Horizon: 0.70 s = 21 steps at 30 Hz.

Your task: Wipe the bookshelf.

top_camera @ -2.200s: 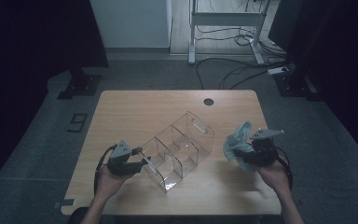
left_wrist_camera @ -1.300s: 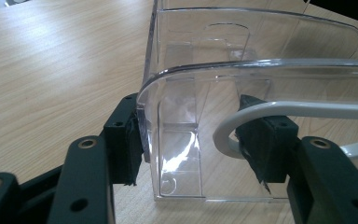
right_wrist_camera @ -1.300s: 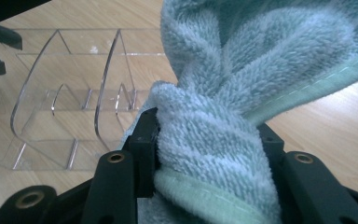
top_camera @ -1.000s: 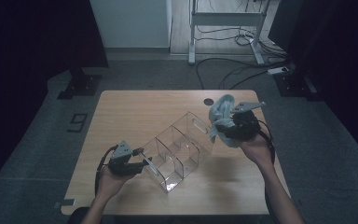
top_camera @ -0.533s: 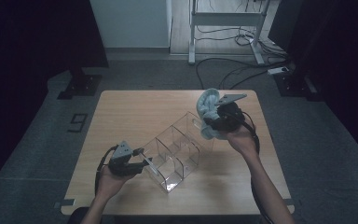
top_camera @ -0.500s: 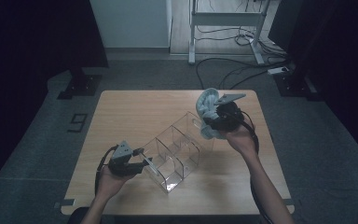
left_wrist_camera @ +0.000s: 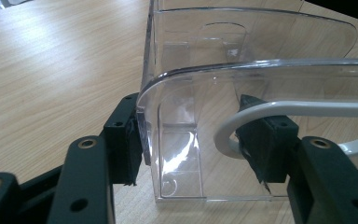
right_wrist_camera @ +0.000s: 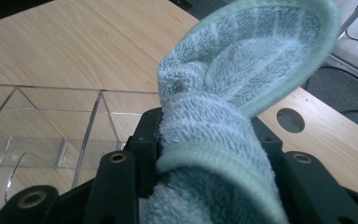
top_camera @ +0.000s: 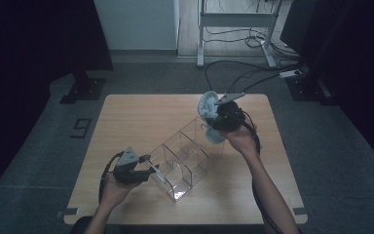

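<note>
Terry cloth, pale blue-green, sits bunched between the jaws of our right gripper (top_camera: 213,118), which is clamped on this small towel (right_wrist_camera: 223,140) above the far end compartment of the clear acrylic organizer (top_camera: 185,156). To do this well, we should centre the towel over that end cell, lower it until the bulk is below the rim, and only then let go, so no loose fold drapes over a divider. Our left gripper (top_camera: 148,171) grips the organizer's near end wall (left_wrist_camera: 168,135), one pad outside and one inside, steadying it on the wooden bench (top_camera: 141,117). Our right forearm reaches forward, wrist angled inward; the left hand rests low at the near edge.
</note>
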Motion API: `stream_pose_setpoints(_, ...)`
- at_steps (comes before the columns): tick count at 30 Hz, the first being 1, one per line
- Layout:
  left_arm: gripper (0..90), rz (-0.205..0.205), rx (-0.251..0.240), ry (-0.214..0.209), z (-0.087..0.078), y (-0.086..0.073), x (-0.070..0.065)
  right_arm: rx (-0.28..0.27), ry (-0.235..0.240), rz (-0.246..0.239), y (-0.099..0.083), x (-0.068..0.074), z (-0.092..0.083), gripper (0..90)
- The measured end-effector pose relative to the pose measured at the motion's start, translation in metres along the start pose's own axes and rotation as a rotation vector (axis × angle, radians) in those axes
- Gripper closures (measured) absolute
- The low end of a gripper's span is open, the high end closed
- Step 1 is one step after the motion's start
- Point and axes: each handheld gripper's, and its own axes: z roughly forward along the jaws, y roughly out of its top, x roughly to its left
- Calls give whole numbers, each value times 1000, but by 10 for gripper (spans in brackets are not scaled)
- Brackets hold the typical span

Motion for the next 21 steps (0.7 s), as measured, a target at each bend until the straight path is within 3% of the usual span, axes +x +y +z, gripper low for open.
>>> stream_pose_setpoints(3, 439, 1, -1, -2, 0, 0, 0, -39, -4, 2, 8, 0, -6, 587)
stream_pose_setpoints(11, 440, 1, -4, -3, 0, 0, 0, -48, -4, -14, 23, 5, -13, 589)
stream_pose_setpoints(21, 440, 2, -1, -6, 0, 0, 0, -34, 10, -8, 28, 8, 17, 583)
